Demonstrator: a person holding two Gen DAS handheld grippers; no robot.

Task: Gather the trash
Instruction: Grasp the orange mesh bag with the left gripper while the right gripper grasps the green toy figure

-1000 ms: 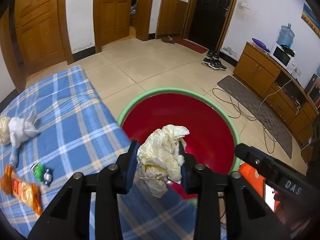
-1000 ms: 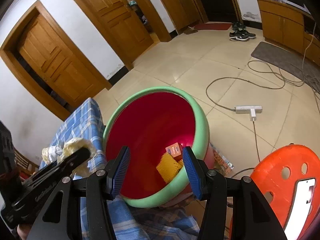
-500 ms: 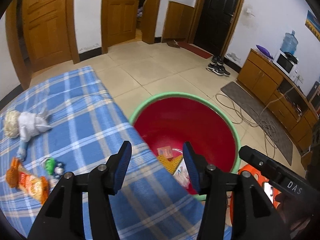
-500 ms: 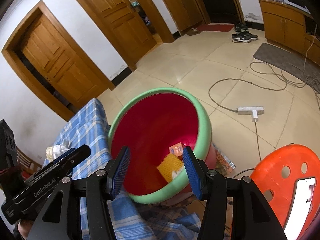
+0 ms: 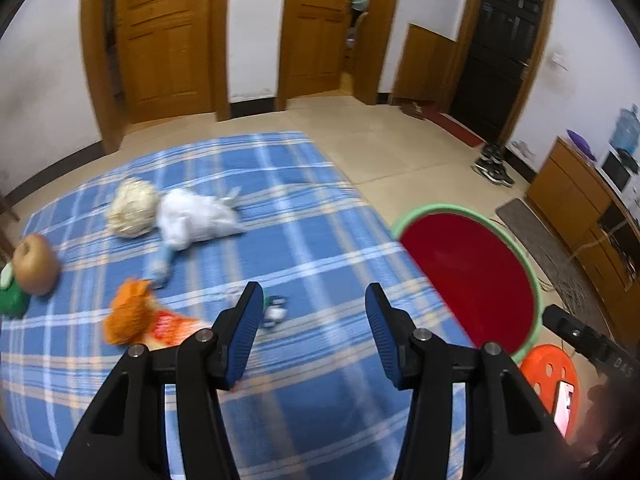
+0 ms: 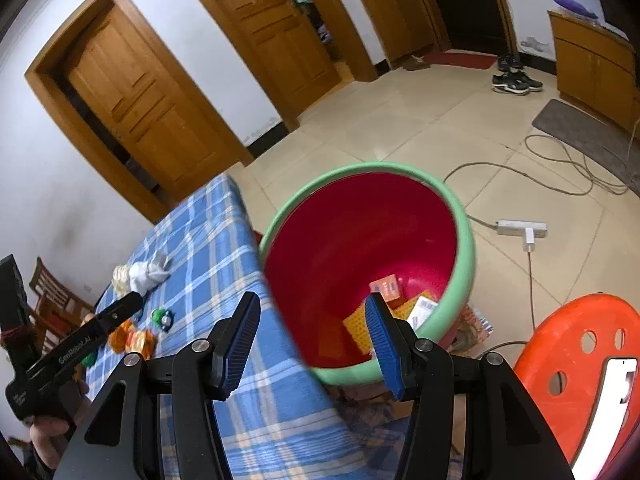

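My left tongs hang released with nothing between them over the blue checked tabletop; their jaws have just been opening. An orange wrapper lies just left of them. My right tongs gape empty too, with the red bin and its trash just beyond.

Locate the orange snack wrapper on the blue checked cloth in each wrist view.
Left wrist view: orange snack wrapper lies lower left, just left of the left gripper, blurred.
Right wrist view: the wrapper sits small at far left, beside the other gripper's black finger.
Shared landmark: the red bin with a green rim, right of the blue checked cloth.
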